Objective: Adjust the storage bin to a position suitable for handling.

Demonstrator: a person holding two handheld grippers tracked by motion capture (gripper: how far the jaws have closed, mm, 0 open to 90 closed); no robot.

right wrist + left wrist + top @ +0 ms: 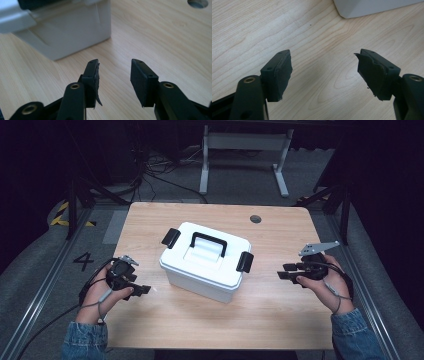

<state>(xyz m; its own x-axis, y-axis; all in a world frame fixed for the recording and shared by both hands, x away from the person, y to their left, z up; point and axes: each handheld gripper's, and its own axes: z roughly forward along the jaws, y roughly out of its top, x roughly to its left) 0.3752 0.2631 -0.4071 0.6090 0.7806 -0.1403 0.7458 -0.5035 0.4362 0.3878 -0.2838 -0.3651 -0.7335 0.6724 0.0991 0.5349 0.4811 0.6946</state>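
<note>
The white storage box sits near the middle of the counter, turned at a slant to its edges, lid on, its black carry handle lying across the top; a black latch sits at the end toward the far-left corner and another latch at the end toward the right edge. The left tool hovers near the left edge, released and empty, just beside the box's near-left corner; the right tool waits toward the right edge, also released and holding nothing, aimed at the box's end wall. The work looks to be just starting, likely on the latches; to do it well, bring each tool square to its latch, catch the lower lip, and lift both evenly so the box does not skid across the counter.
</note>
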